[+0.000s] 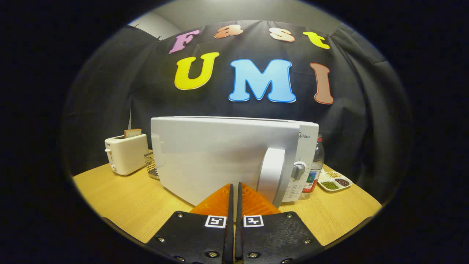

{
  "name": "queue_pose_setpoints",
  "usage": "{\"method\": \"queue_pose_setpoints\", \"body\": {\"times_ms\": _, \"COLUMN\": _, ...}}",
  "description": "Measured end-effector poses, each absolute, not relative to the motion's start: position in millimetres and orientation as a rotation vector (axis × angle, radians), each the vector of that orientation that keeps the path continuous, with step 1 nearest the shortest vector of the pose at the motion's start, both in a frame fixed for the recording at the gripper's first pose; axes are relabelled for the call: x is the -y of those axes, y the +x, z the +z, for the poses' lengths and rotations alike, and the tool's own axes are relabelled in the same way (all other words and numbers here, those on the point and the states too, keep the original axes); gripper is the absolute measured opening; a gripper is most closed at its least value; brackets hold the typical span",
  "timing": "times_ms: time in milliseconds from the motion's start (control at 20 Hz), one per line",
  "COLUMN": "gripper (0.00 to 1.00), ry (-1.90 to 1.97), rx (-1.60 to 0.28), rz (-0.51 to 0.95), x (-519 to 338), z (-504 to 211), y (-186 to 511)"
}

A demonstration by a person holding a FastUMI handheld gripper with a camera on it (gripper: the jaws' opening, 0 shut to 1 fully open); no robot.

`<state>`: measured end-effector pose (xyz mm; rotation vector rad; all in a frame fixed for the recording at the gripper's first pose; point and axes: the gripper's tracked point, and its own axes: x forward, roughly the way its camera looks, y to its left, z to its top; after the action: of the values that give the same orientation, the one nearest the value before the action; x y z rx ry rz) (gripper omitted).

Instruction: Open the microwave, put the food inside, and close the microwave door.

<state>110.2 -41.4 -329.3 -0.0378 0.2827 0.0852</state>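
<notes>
The white microwave (pixel 220 161) had "Midea" printed above its knob (pixel 298 170), door closed, with the gripper (pixel 235 187) pressed together, empty, right at its door.

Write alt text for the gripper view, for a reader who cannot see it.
The gripper, fingers shut on nothing, points at the white microwave's door just ahead, beside its curved white handle. On the wooden table, a cream toaster holding bread stands one side; a clear plastic bottle and white tray of beans the other.
</notes>
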Motion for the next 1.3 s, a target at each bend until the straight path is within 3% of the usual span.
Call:
{"method": "queue_pose_setpoints", "body": {"times_ms": 700, "gripper": 0.05, "ry": -0.038, "rx": -0.296, "rz": -0.021, "x": 67, "z": -345, "y": 197}}
{"method": "queue_pose_setpoints", "body": {"times_ms": 1300, "gripper": 0.04, "ry": -0.043, "rx": -0.290, "rz": 0.040, "x": 55, "z": -272, "y": 97}}
